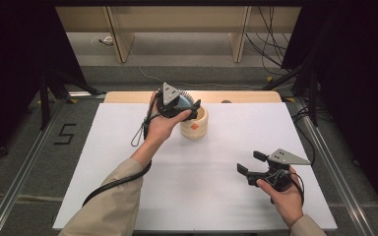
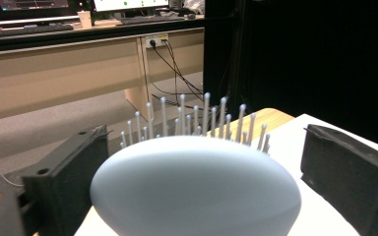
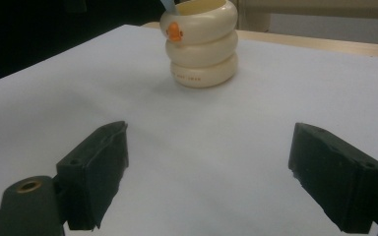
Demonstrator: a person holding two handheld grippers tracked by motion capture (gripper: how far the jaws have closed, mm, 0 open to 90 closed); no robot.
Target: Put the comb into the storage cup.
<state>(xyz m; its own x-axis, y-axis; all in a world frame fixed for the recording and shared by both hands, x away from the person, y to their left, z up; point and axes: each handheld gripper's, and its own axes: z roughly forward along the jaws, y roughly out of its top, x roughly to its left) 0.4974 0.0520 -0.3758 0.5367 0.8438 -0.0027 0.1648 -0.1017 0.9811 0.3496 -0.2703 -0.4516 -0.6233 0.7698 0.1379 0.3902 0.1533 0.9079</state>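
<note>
1. Work in hand: setting a pale blue hairbrush into the cream ribbed cup near the far edge of the white table. The brush stands with its handle down in the cup – head and bristles above the rim.
2. Left gripper: its jaws are spread either side of the brush head. The left gripper view shows a gap between each pad and the head, so the brush reads as released, not clamped.
3. Right gripper: jaws spread wide, nothing between them, held low over the near right part of the table and aimed toward the cup.
4. To finish the release well, judge that the brush leans steadily on the cup rim before backing off. Draw the left gripper straight back along its own line, so that neither pad catches the bristles.
5. Risk: a sideways brush of a pad could tip the cup, which is tall for its base.
6. Edges: the cup stands close to the far edge, where a strip of bare wood begins – avoid pushing it that way.
7. Open room: the table between cup and right gripper is bare – withdraw toward the near side.
</note>
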